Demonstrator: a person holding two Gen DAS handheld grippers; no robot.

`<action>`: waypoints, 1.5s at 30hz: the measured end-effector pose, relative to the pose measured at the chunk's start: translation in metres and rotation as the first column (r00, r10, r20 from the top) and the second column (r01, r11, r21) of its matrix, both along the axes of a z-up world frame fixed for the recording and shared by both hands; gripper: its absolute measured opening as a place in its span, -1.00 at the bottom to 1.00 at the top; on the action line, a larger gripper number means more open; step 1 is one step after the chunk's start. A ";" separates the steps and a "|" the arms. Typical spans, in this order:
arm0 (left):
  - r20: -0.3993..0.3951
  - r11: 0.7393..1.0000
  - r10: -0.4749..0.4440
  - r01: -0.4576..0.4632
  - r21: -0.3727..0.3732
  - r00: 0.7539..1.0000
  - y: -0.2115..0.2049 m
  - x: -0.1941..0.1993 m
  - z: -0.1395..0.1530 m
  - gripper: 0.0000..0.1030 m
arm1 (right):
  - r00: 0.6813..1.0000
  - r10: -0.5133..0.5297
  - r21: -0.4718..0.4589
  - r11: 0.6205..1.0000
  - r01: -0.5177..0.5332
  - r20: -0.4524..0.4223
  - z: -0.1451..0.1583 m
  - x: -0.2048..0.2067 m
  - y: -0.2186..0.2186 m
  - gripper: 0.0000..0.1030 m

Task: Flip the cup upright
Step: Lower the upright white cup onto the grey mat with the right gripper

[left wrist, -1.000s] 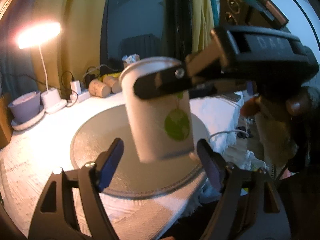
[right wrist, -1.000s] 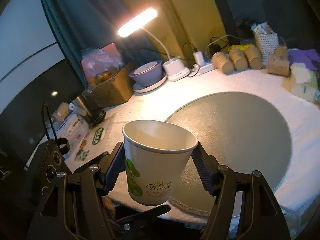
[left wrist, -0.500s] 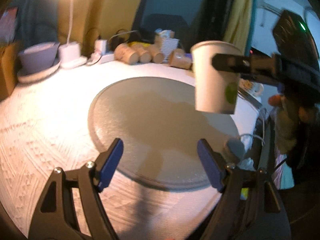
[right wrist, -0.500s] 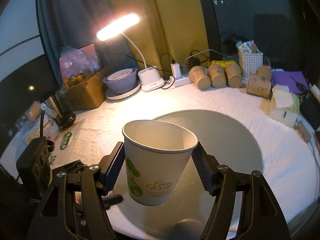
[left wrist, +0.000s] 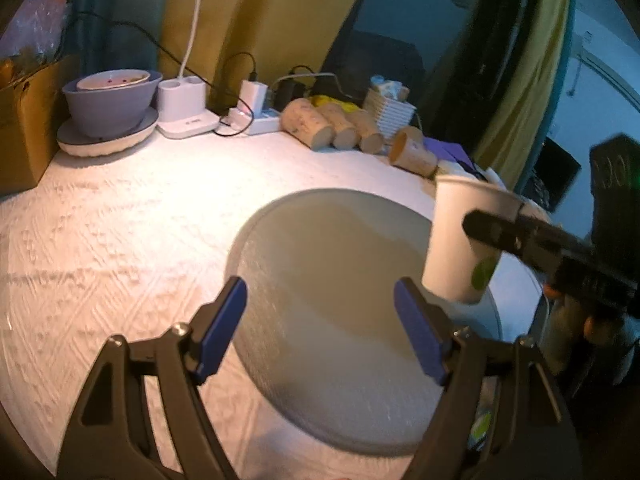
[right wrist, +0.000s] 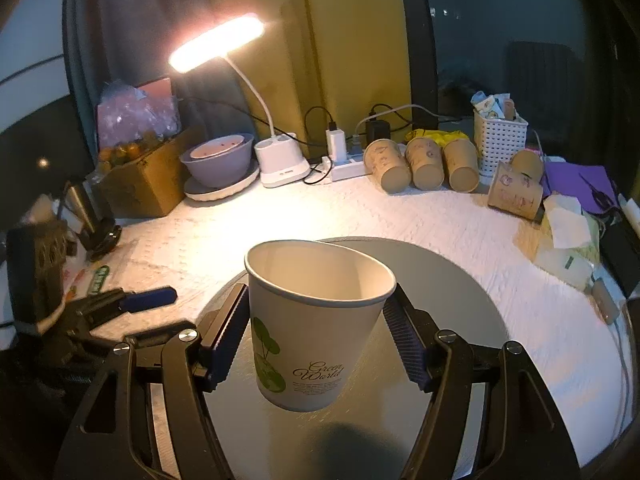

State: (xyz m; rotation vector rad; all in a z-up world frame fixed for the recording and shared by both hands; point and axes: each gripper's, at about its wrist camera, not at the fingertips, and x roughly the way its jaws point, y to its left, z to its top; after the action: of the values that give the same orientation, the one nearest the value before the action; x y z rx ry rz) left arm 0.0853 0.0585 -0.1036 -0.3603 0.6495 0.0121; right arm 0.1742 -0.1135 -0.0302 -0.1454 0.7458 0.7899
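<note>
Risk sits mainly in the release: the white paper cup with a green leaf print (right wrist: 316, 328), mouth up and leaning slightly, is pinched between the two pads of the right gripper (right wrist: 316, 340) above the near part of the round grey mat (right wrist: 460, 288), and it does not appear to touch the mat. Letting go from there could let the light cup tip and roll; squeezing harder could crease its thin wall. The left gripper (left wrist: 320, 326) hangs spread wide and empty over the mat's near left edge, clear of the cup, so a sideways swing is the only way it would knock it.
</note>
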 end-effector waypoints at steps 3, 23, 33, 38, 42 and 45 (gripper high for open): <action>-0.009 1.000 0.022 -0.022 -0.006 1.000 0.006 0.011 -0.001 0.50 | 1.000 -0.009 -0.017 1.000 0.009 0.009 -0.006 0.007 0.005 0.38; -0.099 0.998 0.032 -0.036 -0.044 0.995 0.018 0.037 -0.025 0.50 | 0.996 -0.022 -0.110 0.993 0.031 0.082 -0.037 0.009 0.026 0.38; -0.071 0.999 0.018 -0.021 -0.045 0.997 0.012 0.029 -0.021 0.50 | 0.997 -0.008 -0.137 0.990 0.018 0.072 -0.040 -0.004 0.025 0.38; -0.076 0.999 0.015 -0.018 -0.033 0.997 0.009 0.022 -0.021 0.50 | 0.997 -0.031 -0.138 0.990 0.040 0.071 -0.041 -0.009 0.022 0.38; -0.073 1.000 0.014 -0.016 -0.025 0.997 0.005 0.016 -0.020 0.50 | 0.995 -0.054 -0.151 0.986 0.065 0.082 -0.040 -0.012 0.021 0.38; -0.068 1.000 0.011 -0.012 -0.020 0.998 0.001 0.011 -0.018 0.50 | 0.995 -0.058 -0.153 0.986 0.069 0.081 -0.039 -0.017 0.018 0.39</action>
State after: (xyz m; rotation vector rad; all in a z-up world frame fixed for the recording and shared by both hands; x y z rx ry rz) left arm 0.0961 0.0598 -0.1217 -0.3846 0.7152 0.0286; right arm 0.1576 -0.0951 -0.0690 -0.2895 0.7365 0.6616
